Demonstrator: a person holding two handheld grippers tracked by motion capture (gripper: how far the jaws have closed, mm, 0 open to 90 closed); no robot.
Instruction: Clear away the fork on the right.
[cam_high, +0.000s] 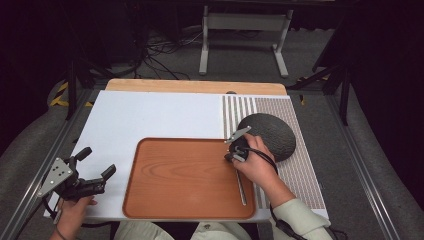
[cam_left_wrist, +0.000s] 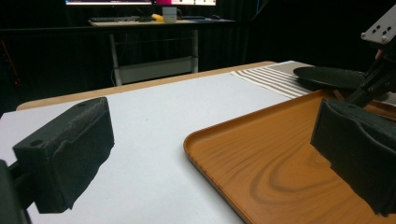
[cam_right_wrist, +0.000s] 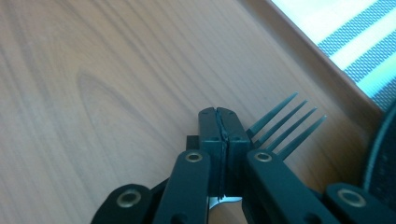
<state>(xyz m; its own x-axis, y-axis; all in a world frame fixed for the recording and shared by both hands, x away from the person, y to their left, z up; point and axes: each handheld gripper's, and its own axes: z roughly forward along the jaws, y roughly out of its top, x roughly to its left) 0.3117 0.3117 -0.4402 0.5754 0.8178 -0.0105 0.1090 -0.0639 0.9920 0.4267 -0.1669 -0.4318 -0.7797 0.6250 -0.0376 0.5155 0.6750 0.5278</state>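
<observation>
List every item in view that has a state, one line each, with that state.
Left gripper: open, empty, held off the tray's left edge.
Right gripper: shut on the fork.
Fork: clamped near its neck, tines over the tray.
Wooden tray: flat on the white board, bare apart from the fork.
Dark plate: flat on the striped mat, nothing on it.

Tray (cam_high: 185, 180) on table (cam_high: 145, 115); fork (cam_high: 241, 186) in tray, right edge; plate (cam_high: 270, 135) on mat (cam_high: 300, 170), right of tray.
</observation>
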